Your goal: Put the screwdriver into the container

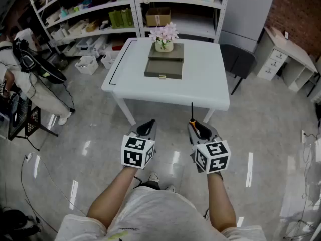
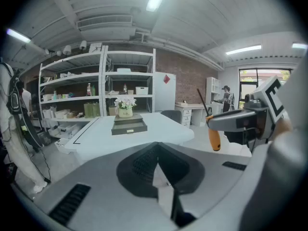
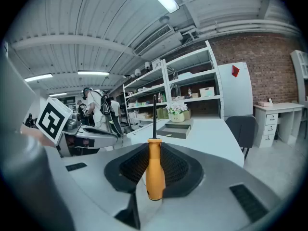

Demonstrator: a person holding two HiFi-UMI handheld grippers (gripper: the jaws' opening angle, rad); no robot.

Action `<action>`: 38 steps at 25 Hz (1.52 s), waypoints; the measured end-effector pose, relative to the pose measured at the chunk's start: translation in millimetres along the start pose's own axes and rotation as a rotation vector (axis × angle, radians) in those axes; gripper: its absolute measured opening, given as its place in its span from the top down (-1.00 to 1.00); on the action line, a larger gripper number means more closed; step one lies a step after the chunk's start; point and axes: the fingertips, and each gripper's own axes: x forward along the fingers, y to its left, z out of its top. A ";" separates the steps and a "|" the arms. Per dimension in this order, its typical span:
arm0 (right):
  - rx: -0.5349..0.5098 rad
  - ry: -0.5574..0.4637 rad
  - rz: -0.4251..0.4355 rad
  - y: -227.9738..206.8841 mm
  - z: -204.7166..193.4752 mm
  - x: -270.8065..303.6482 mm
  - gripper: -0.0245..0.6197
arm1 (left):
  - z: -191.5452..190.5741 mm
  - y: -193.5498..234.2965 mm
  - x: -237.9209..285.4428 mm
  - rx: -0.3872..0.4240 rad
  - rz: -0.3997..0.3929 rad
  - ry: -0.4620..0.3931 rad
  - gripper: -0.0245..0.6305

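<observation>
The screwdriver point(image 3: 155, 170) has an orange handle and a thin black shaft that points up; my right gripper point(image 3: 155, 177) is shut on its handle. In the head view the right gripper point(image 1: 198, 127) holds the screwdriver point(image 1: 192, 115) above the floor, just short of the white table's point(image 1: 205, 84) near edge. A dark grey open container point(image 1: 163, 68) lies on the table's far half, with a pot of pale flowers point(image 1: 164, 37) behind it. My left gripper point(image 1: 147, 127) hangs beside the right one, shut with nothing in it. The left gripper view shows the container point(image 2: 129, 126) ahead and the screwdriver point(image 2: 213, 137) at right.
Metal shelves point(image 1: 100, 14) full of boxes and bottles line the wall behind the table. A dark chair point(image 1: 239, 62) stands at the table's right corner, with a white drawer desk point(image 1: 281, 54) beyond. A person point(image 1: 22, 79) stands at the left by a black stand.
</observation>
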 end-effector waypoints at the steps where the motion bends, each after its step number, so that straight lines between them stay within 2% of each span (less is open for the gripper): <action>1: -0.003 0.000 0.003 -0.3 0.3 1.2 0.69 | 1.4 0.4 1.8 0.002 0.002 -0.003 0.91; 14: -0.008 0.025 0.001 -20.0 7.7 37.8 0.69 | 15.8 19.8 45.3 0.007 -0.025 -0.010 0.91; 38: 0.004 0.114 -0.082 -47.7 49.8 187.1 0.70 | 51.4 140.7 159.5 -0.020 -0.143 0.030 0.91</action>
